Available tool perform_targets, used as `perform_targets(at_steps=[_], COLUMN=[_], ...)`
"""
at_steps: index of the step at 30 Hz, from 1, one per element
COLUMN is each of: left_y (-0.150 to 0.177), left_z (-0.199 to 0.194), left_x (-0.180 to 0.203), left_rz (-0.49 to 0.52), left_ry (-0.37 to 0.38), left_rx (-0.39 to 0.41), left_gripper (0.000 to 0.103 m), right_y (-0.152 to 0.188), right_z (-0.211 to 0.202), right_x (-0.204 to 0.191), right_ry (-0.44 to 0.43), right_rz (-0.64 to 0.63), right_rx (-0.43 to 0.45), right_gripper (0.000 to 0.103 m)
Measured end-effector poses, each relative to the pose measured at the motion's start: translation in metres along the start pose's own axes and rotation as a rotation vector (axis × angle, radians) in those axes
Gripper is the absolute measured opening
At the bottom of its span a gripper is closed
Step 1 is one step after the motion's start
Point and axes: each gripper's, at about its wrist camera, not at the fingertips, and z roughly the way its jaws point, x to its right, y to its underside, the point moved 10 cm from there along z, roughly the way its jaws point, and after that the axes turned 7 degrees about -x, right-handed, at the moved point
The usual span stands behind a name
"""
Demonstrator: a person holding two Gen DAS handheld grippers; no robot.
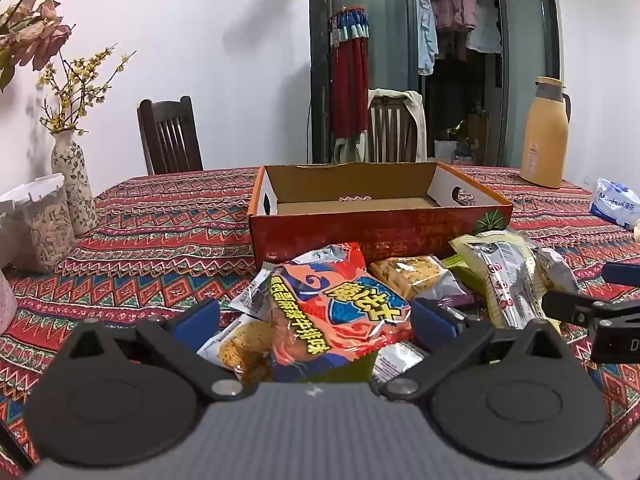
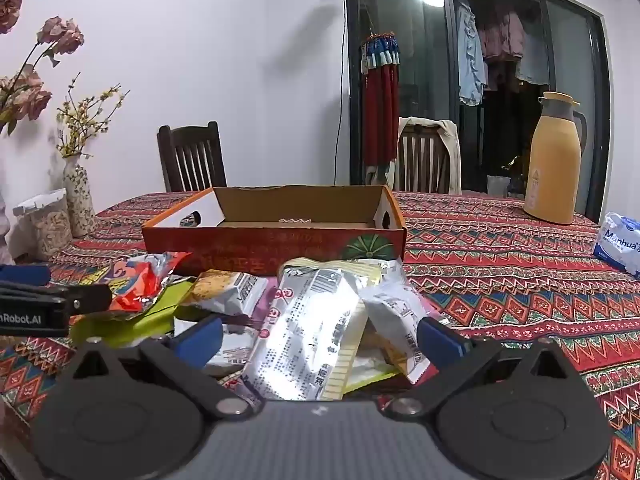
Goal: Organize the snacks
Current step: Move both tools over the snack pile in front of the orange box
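Left wrist view: left gripper and right gripper both gape unclenched over the snack pile, so closing could pinch two slippery overlapping packets.

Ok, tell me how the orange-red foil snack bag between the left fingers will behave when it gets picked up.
The orange-red foil snack bag looks puffy and creased, so it will probably crumple and flex rather than stay stiff. Its glossy film may slip in the left hand-held gripper, whose jaws stand open around it. It rests on other packets, so lifting it could shift them.
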Motion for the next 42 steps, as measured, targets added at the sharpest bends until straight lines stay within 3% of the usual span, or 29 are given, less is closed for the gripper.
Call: perform_targets(at_steps=[42], left_y=[0.0038], left_z=[0.0023], left_x=[-0.0028], left_rz=[-0.027], left_ry=[0.023], left_rx=[-0.012], left_gripper=[0.103], right_y=[0.0000], right_z=[0.0027], right_x=[-0.0016], right_ry=[0.002], right_rz=[0.011], right_rx=[-0.017], right_gripper=[0.103])
